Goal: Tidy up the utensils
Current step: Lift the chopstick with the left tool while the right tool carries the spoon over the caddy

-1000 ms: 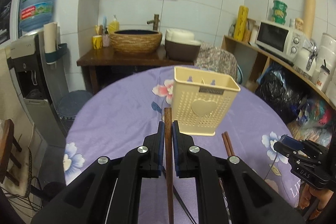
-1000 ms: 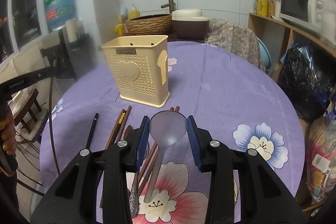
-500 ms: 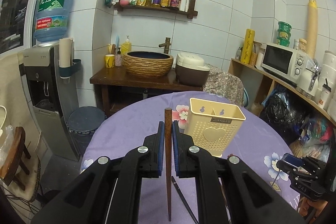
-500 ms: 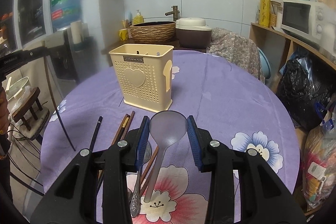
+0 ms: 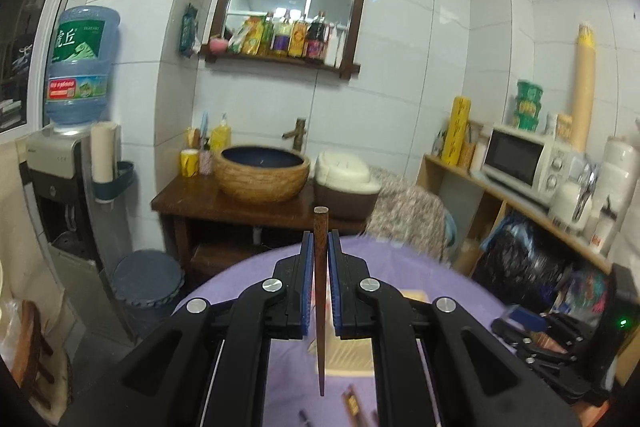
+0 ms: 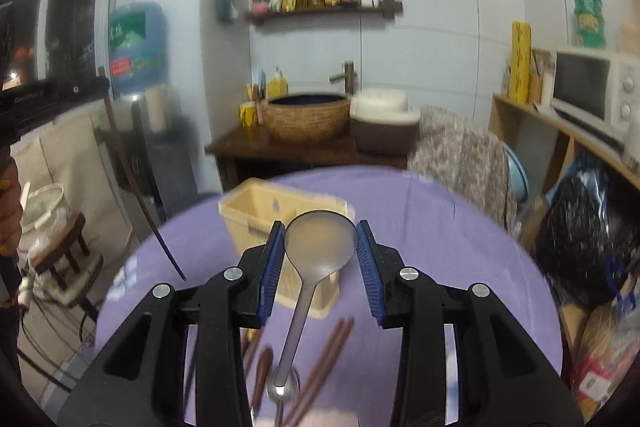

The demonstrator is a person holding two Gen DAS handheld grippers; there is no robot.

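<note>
1. Grippers are both up above the round counter (image 6: 460, 247), which has a purple cloth with flowers on it.
2. The left gripper (image 5: 320, 255) is squeezed almost all the way shut on a brown chopstick (image 5: 320, 291).
3. The chopstick stands straight up and down between the blue pads. Its thick flat end sticks up above the pads, and its thin tip points down at the counter.
4. In the right wrist view, the same chopstick (image 6: 140, 195) hangs from the left gripper far over on the left, a bit slanted, with the tip low and off the cloth.
5. The right gripper (image 6: 321, 259) is partway open, and its two blue pads press on the sides of a gray see-through spoon (image 6: 320, 247).
6. The spoon's round bowl is up between the pads. Its long handle hangs down toward the camera, with the end over the things on the counter.
7. A cream holder (image 6: 260, 215) with little holes stands on the counter just behind the spoon, with its open top facing up.
8. More brown chopsticks (image 6: 324, 359) lie flat on the cloth below the right gripper, pointing mostly away from the camera toward the holder.
9. A metal spoon (image 6: 283, 389) lies there too, just under the gray spoon's handle.
</note>
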